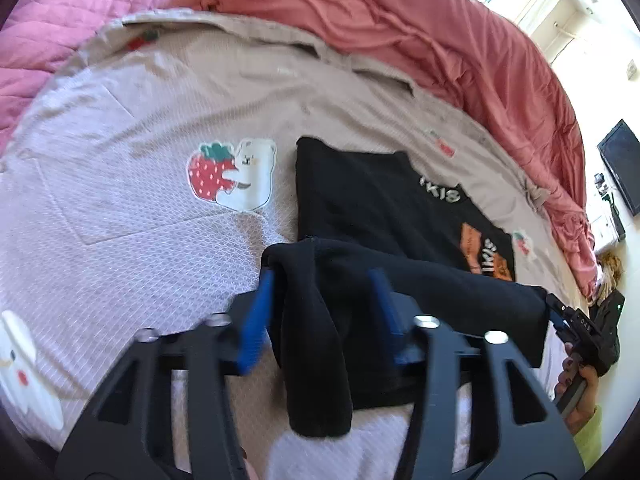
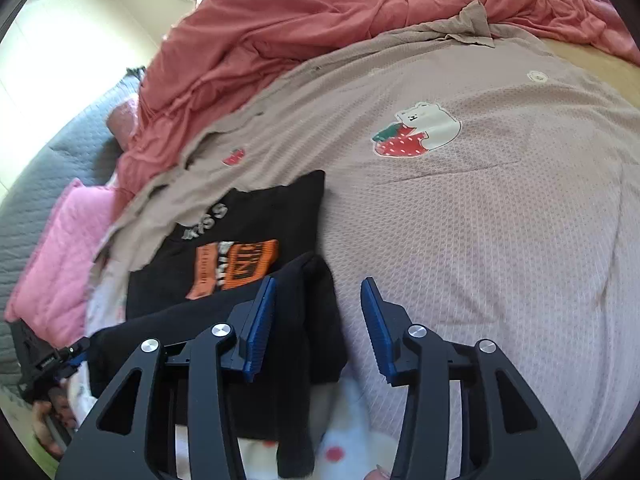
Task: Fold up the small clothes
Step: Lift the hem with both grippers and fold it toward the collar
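1 black shirt point(image 1: 360, 200) on beige sheet point(image 1: 140, 128), near edge folded up and over. Print: white "KIS"/"KISS", partly legible; 1 orange patch point(image 2: 236, 268), text unreadable. L gripper point(image 1: 320, 312): jaws apart, fold draped between pads, not clamped. R gripper point(image 2: 320, 320): jaws apart, fold beside left pad. Sheet: bear-strawberry motifs, 2 per view. 1 red duvet point(image 1: 440, 32).
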### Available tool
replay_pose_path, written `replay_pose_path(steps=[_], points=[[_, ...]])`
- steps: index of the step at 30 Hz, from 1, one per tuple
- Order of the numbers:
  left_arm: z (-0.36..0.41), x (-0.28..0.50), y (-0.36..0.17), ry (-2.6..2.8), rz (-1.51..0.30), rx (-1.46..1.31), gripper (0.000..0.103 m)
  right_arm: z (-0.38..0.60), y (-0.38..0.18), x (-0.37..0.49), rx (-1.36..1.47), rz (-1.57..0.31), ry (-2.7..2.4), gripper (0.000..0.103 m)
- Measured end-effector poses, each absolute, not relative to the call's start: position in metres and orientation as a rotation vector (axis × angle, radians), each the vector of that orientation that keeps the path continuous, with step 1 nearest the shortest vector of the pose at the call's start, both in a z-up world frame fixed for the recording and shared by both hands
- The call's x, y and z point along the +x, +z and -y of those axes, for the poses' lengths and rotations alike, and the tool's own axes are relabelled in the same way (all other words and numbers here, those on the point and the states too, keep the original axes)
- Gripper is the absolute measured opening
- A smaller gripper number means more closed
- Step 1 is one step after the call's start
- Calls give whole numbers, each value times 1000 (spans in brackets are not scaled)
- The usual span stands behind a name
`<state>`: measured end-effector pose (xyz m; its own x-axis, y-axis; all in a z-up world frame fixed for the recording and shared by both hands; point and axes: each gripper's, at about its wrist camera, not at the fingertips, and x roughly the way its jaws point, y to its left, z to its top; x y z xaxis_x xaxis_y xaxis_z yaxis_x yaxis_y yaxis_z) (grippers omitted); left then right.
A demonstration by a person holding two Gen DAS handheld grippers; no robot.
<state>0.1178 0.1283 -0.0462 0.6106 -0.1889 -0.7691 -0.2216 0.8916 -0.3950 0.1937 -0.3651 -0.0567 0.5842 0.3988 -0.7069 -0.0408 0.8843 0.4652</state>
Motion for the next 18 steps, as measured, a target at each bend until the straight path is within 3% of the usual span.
replay_pose_path(steps=[6,18], points=[[-123,95,-37,18,-928,-483,53,352,-40,168,379,-909,320,57],[-95,87,-60,16,-1059,-470,57,320,-71,157,293,-1085,364,57]])
